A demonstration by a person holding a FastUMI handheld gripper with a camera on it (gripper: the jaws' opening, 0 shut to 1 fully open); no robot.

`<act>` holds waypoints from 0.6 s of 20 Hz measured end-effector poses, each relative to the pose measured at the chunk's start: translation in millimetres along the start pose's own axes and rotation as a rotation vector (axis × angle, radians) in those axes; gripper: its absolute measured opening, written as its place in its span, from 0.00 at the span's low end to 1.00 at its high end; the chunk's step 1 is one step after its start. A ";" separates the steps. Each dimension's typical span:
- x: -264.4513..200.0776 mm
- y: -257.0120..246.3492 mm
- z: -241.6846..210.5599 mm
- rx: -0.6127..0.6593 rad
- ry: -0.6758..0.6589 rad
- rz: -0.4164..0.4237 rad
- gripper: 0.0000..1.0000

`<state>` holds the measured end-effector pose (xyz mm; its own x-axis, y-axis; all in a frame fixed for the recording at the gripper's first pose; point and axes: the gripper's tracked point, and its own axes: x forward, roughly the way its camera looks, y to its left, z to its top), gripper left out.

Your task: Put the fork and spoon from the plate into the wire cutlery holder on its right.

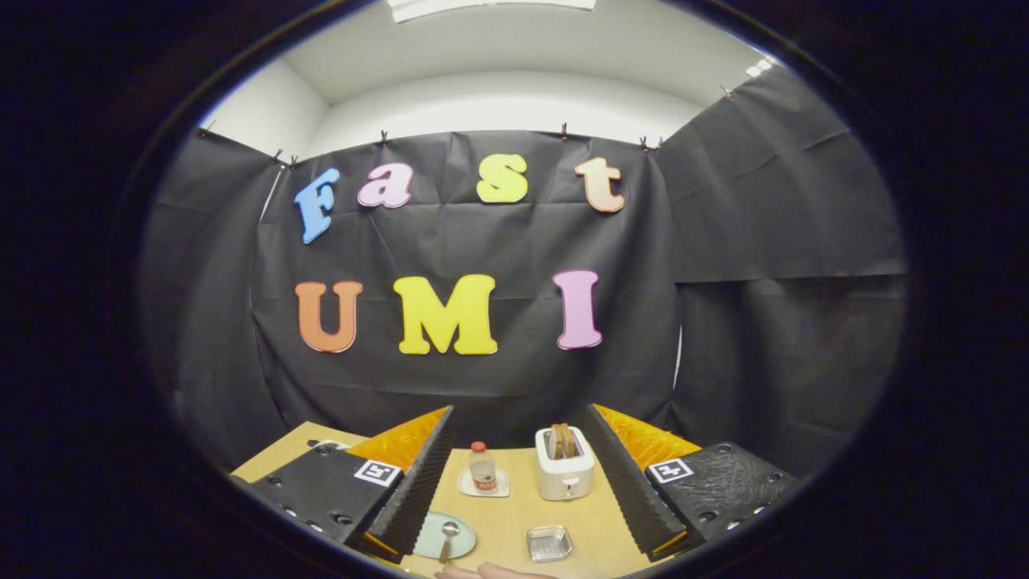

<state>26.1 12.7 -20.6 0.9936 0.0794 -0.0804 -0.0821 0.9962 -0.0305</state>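
In the gripper view the gripper [514, 482] hangs with its fingers spread wide and nothing between them, well above the pale wooden counter [514, 523]. The round pale green plate [446, 535] lies just beside the left finger, partly hidden by it, with the metal spoon [447, 537] resting on it; I cannot make out the fork, which may lie behind that finger. The small square wire cutlery holder [550, 543] sits to the plate's right, between the fingers and apart from the plate. The likely trouble: a thin spoon lying flat on a smooth plate could slip from the pinch, or the plate could skid; the holder looks light and low, so a clumsy drop might tip it. A hand [490, 572] rests at the near edge. Beyond stand a small bottle on a coaster [483, 470] and a white toaster holding toast [564, 470], before black cloth walls under a white ceiling.
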 end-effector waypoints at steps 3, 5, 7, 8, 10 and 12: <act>13.7 4.8 -15.7 -0.004 0.034 0.007 0.96; 22.4 10.9 -26.6 -0.005 0.053 0.017 0.96; 32.7 19.6 -41.8 -0.006 0.078 0.030 0.96; 38.3 25.7 -52.6 -0.011 0.094 0.042 0.96; 50.6 37.9 -74.6 -0.025 0.124 0.060 0.96; 62.5 51.3 -103.5 -0.036 0.165 0.077 0.96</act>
<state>75.9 65.0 -130.3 0.9582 0.1452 -0.2465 -0.1631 0.9852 -0.0534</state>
